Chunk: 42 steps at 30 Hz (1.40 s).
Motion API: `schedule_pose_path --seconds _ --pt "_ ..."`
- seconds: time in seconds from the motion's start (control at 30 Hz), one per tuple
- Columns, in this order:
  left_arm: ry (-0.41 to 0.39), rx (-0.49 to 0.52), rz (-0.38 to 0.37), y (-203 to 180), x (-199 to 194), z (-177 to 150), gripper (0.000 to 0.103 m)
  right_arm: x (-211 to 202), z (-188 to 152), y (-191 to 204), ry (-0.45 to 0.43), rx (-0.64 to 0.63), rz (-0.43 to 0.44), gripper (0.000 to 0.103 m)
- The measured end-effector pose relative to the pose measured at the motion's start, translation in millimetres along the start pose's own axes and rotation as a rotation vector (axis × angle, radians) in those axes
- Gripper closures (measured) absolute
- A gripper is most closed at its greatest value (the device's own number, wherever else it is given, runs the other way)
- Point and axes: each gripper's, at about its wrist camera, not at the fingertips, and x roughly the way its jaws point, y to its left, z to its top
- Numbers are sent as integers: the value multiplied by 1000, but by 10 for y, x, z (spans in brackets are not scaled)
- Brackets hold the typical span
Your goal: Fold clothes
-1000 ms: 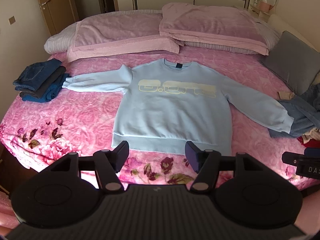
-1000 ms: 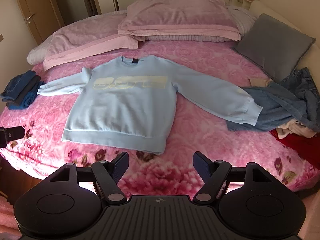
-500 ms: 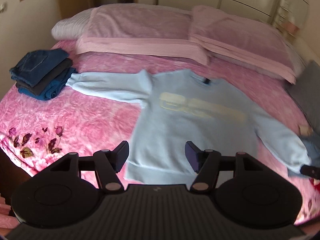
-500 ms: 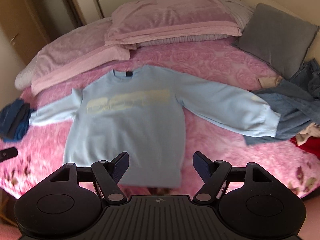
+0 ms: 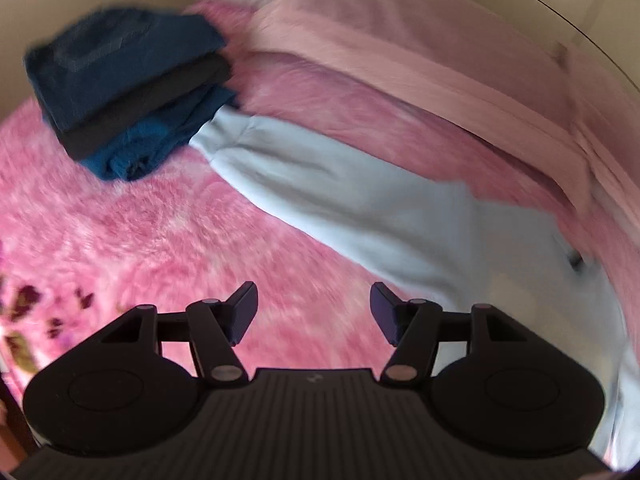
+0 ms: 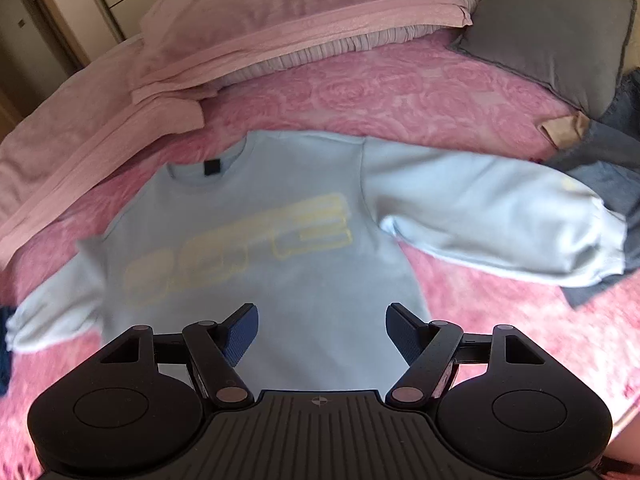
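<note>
A light blue sweatshirt (image 6: pixel 260 248) lies face up and flat on a pink floral bedspread (image 6: pixel 400 92), collar toward the far side, with pale yellow lettering across the chest. Its sleeves are spread out to either side. The left sleeve (image 5: pixel 320 184) runs toward a stack of folded dark blue clothes (image 5: pixel 128 80); the cuff lies just beside the stack, and contact cannot be confirmed because the left wrist view is blurred. The right sleeve (image 6: pixel 500 216) extends to the right, its cuff resting against a heap of grey-blue denim garments (image 6: pixel 600 152).

The left gripper (image 5: pixel 312 312) hangs over bare bedspread on the near side of the left sleeve, jaws spread wide, nothing between them. The right gripper (image 6: pixel 322 332) hangs over the lower body of the sweatshirt, jaws spread wide and empty.

Pink pillows (image 6: pixel 280 12) line the far edge of the bed. A grey cushion (image 6: pixel 552 28) sits at the far right.
</note>
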Motion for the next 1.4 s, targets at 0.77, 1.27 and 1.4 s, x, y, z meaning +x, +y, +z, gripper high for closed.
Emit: schedule_pose_path --seconds 0.77,1.27,1.4 --pt "-261 -280 -150 551 1385 609 103 1302 -297 88 71 -77 -96 29" --pt "41 717 -702 -2527 282 -1305 72 1048 197 -738 -62 91 -64 29" --pt "137 712 -607 -2287 487 -1531 73 1078 209 -930 -61 157 -5 29"
